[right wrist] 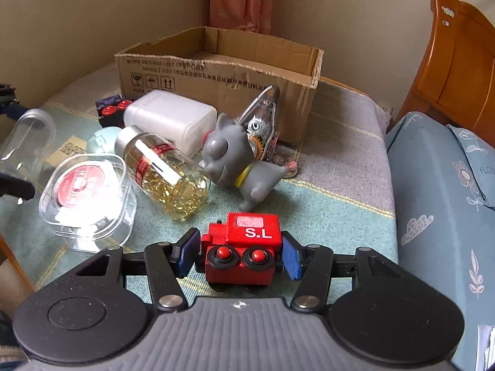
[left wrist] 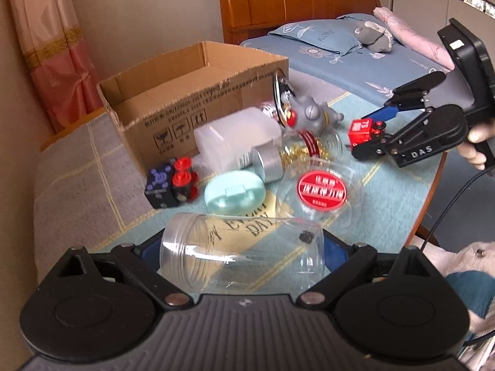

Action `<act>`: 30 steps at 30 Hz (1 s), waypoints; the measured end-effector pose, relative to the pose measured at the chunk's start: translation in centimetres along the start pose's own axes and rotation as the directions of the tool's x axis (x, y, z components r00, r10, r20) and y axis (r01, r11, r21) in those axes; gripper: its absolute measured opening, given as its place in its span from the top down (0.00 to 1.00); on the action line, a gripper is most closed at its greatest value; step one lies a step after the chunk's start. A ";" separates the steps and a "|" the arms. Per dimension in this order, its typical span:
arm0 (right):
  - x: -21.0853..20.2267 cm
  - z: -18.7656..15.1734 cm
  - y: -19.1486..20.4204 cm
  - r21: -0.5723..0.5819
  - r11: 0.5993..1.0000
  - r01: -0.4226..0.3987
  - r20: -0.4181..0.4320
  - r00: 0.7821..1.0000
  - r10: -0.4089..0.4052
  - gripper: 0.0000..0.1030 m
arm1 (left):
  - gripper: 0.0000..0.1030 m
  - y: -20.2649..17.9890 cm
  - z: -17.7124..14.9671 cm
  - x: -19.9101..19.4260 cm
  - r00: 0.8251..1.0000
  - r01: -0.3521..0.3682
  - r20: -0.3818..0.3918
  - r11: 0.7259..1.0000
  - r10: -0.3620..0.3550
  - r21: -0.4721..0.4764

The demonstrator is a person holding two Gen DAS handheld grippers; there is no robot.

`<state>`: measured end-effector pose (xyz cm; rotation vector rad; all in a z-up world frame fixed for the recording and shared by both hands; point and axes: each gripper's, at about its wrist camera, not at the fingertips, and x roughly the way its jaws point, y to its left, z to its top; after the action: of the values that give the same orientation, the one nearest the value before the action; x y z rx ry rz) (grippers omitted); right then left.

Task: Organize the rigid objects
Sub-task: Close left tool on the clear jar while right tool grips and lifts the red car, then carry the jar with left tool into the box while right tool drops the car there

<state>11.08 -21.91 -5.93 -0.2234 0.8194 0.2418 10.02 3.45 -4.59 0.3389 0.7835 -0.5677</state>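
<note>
**Two grippers work a cluttered tabletop beside an open carton**

A clear plastic jar (left wrist: 244,259) lies on its side between the blue pads of the left gripper (left wrist: 244,249), spanning the gap from pad to pad; whether the pads press it cannot be told. Across the table, the right gripper (right wrist: 238,252) has its blue ribbed pads clamped against the flanks of a red toy train block (right wrist: 244,247) marked "S.L", its two red-centred black wheels facing the camera.

Beyond lie smooth, hard-shelled things on a woven checked cloth (right wrist: 334,167): a rounded clear tub with a red round label (right wrist: 85,198), a mint-green oval case (left wrist: 235,196), and a black cube with red knobs (left wrist: 171,185). A glass bottle of golden capsules with a silver cap (right wrist: 164,170) lies tipped over, touching a grey cat figurine (right wrist: 238,164) that stands in front of a transparent clockwork toy (right wrist: 263,123). A frosted white plastic container (right wrist: 170,117) rests behind the bottle.

Farthest back stands the open corrugated cardboard box (right wrist: 222,71), printed with handling symbols, against the wall.
</note>
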 end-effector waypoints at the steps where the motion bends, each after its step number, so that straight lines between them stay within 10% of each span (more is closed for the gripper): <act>1: -0.3 0.1 -0.1 -0.003 1.000 -0.004 0.000 1.000 0.004 0.41 | 0.07 0.0 0.4 -0.1 1.000 -0.006 -0.004 1.000 0.006 0.003; 17: -4.0 3.7 -1.7 -0.100 0.994 -0.037 0.036 0.999 0.041 0.48 | 0.07 2.1 8.4 -0.8 0.998 -0.055 0.041 0.998 0.055 0.014; 30: -2.8 15.1 -4.2 -0.110 0.992 -0.061 0.181 0.980 0.080 0.48 | 0.07 7.9 16.4 4.2 0.986 -0.155 0.048 0.987 0.157 -0.037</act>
<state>20.89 -21.88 6.56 -0.2651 0.6311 0.3671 26.37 0.30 3.86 0.3512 0.7094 -0.4142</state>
